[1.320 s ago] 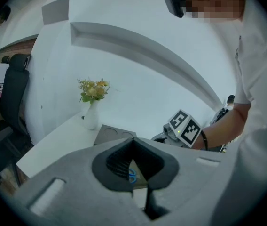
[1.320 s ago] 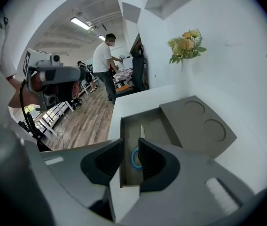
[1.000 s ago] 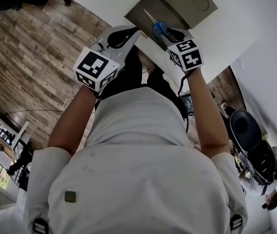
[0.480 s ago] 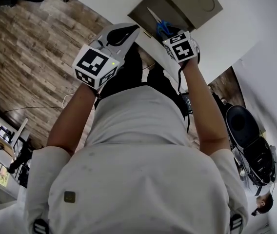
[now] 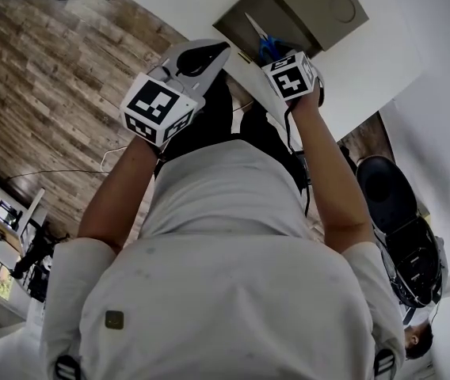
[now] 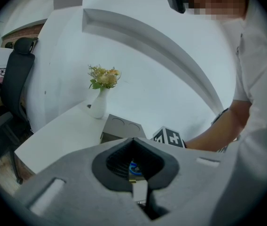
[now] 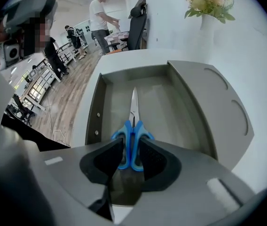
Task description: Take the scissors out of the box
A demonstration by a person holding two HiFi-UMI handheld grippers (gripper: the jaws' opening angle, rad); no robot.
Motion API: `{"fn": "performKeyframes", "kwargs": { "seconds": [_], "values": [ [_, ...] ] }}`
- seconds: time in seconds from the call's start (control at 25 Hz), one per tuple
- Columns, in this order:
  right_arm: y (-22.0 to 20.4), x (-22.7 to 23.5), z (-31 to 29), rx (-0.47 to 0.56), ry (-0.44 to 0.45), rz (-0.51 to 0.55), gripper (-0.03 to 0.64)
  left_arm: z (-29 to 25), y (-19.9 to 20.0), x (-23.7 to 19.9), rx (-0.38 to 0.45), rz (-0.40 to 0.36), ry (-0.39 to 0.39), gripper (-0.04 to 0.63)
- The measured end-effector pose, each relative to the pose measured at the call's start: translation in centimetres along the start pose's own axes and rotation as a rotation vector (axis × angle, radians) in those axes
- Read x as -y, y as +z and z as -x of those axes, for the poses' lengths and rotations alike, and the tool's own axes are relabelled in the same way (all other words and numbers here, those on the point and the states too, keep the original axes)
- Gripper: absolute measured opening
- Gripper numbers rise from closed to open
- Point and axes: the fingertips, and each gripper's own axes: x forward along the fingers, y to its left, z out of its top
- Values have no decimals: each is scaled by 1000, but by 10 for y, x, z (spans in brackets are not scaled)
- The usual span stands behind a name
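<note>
The scissors (image 7: 133, 108) have blue handles and closed steel blades that point away from me over the floor of the open grey box (image 7: 164, 95). My right gripper (image 7: 131, 141) is shut on the blue handles. In the head view the scissors (image 5: 261, 43) stick out past the right gripper (image 5: 272, 55) at the box's (image 5: 245, 30) near edge. I cannot tell whether the blade tip touches the box floor. My left gripper (image 5: 222, 49) hangs to the left of the box, shut with nothing in it. In the left gripper view the left gripper (image 6: 133, 140) faces the box (image 6: 122, 127).
The box's grey lid (image 7: 220, 102) stands open on its right side. Behind the box a white vase with flowers (image 6: 99, 102) stands on the white table (image 6: 58, 135). An office chair (image 5: 391, 212) is at my right. Several people stand far off on the wooden floor (image 7: 58, 107).
The right gripper with the scissors has shifted slightly up and left in the head view. The left gripper has hardly moved.
</note>
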Motion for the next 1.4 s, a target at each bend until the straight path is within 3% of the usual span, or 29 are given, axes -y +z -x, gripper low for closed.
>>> {"fn": "performKeyframes", "kwargs": {
  "seconds": [0.32,0.76,1.4],
  "values": [
    [-11,-1,-4,11,-3,20,129,-9,-12,12,-2,6,-5,0],
    [9,13,-16,19,31,56,100,-16,-9,4,-11,2,12,0],
    [-2,-2,59,182,2,90,98,4,-16,62,24,-23,52,0]
  ]
}}
